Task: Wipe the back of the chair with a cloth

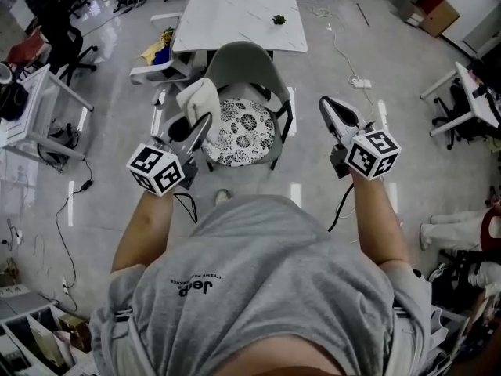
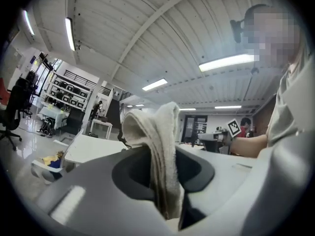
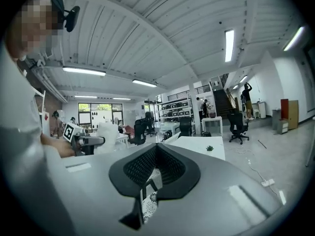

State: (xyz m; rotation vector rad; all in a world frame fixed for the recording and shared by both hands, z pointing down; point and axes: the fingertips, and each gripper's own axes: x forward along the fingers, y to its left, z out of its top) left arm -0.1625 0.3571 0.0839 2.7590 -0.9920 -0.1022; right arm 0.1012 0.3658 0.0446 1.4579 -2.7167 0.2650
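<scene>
Left gripper (image 1: 201, 125) fingers tight on cloth (image 1: 200, 99), lengthwise toward chair back (image 1: 244, 55).

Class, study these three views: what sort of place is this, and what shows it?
Probably an open-plan office or lab workspace: white work tables, wheeled office chairs and long strip lights on a high ribbed ceiling.

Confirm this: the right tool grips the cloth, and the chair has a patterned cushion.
Wrong side: the left tool grips the cloth, as the left gripper view shows. The chair does have a patterned cushion.
</scene>
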